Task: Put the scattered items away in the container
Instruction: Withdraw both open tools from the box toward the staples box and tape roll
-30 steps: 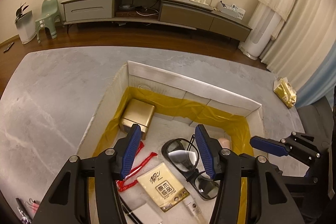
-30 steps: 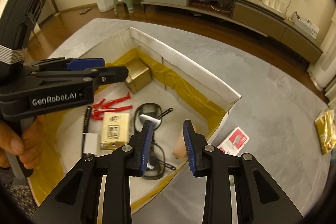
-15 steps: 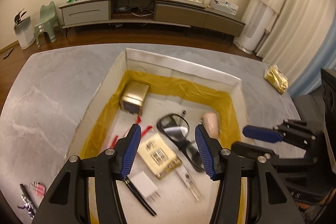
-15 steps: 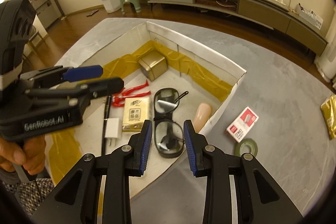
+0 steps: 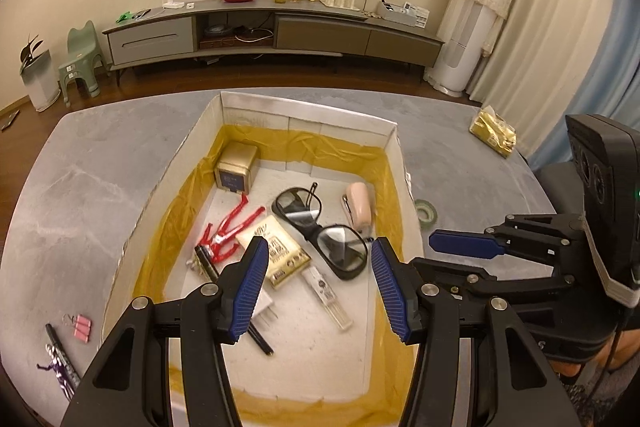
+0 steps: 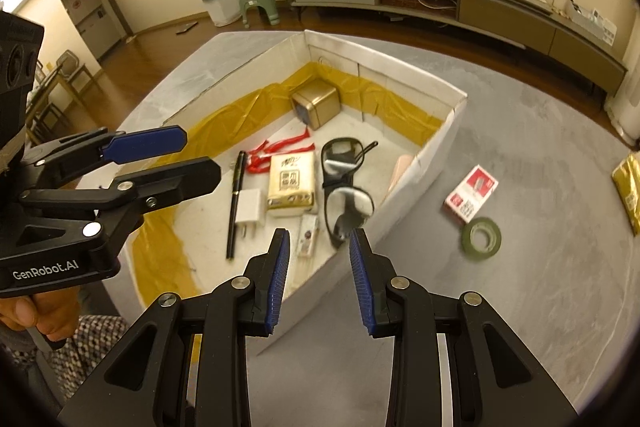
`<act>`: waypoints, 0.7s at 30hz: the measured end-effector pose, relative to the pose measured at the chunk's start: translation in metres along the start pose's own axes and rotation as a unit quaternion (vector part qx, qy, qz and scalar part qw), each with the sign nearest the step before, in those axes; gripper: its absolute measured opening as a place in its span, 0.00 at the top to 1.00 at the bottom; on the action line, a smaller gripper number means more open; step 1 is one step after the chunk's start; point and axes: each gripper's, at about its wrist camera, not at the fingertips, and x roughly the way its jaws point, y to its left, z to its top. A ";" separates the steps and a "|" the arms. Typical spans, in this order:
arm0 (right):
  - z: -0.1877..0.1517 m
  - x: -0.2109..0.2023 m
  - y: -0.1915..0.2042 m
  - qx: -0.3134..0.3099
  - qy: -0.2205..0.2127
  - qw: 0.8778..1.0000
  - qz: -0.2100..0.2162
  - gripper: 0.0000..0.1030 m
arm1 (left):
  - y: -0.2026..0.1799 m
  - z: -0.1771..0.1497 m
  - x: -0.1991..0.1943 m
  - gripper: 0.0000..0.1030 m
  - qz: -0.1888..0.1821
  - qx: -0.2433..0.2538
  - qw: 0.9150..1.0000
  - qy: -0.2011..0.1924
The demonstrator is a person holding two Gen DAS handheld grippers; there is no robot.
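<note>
Both the left gripper [image 5: 316, 285] and the right gripper [image 6: 318, 279] were released, with the jaws apart and nothing between them, above the near end of the white container [image 5: 308, 109]. Inside it lay the glasses [image 5: 320, 223], a gold box [image 5: 236, 169] and a yellow packet [image 6: 290, 183]. On the grey table [image 6: 520, 287], outside its right wall, lay a tape roll [image 6: 480, 239] and a red-white card box [image 6: 471, 195]; a black pen [image 5: 60, 353] and pink clips [image 5: 81, 326] lay left of it.

Cream walls, wood floor [image 5: 168, 83], long low grey TV cabinet [image 5: 272, 31], green stool [image 5: 80, 61], pale curtains [image 5: 560, 27], warm light
</note>
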 end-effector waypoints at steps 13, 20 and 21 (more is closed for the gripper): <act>-0.046 -0.022 -0.021 0.057 -0.008 0.997 0.042 0.67 | -0.031 -0.030 -0.029 0.47 -0.011 0.018 1.000 0.002; -0.073 -0.027 -0.044 0.099 -0.006 0.993 0.060 0.67 | -0.064 -0.052 -0.033 0.47 -0.024 0.041 0.999 0.010; -0.076 -0.028 -0.047 0.102 -0.006 0.993 0.060 0.67 | -0.069 -0.055 -0.034 0.47 -0.019 0.048 0.999 0.009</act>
